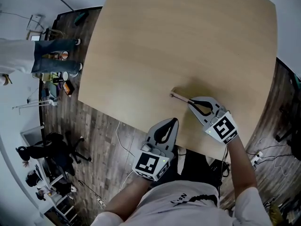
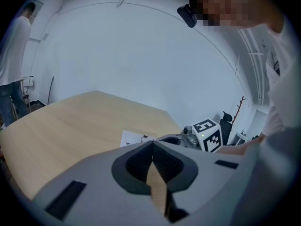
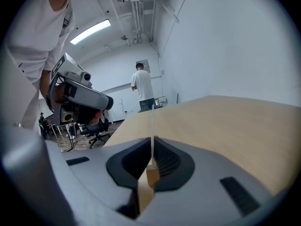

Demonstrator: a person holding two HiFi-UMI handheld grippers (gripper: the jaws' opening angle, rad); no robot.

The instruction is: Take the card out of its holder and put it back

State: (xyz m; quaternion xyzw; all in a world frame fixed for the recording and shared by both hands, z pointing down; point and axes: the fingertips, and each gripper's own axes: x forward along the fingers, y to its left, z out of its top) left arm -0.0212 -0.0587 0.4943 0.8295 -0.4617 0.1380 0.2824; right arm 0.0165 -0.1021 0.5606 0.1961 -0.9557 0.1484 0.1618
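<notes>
A white card [image 2: 134, 138] stands upright in a small wooden holder [image 1: 178, 96] on the light wooden table [image 1: 188, 36], near its front edge. My right gripper [image 1: 190, 102] is shut on the card. In the right gripper view the card [image 3: 152, 121] shows edge-on between the jaws, with the wooden holder [image 3: 151, 175] just below it. Whether the holder is off the table I cannot tell. My left gripper [image 1: 176, 120] hovers at the table's near edge, left of the right one, shut with nothing in it [image 2: 152, 142].
A person [image 1: 28, 55] stands on the dark plank floor beyond the table's far left corner. An office chair [image 1: 66, 149] and clutter lie to the left. Cables [image 1: 256, 157] run on the floor at the right.
</notes>
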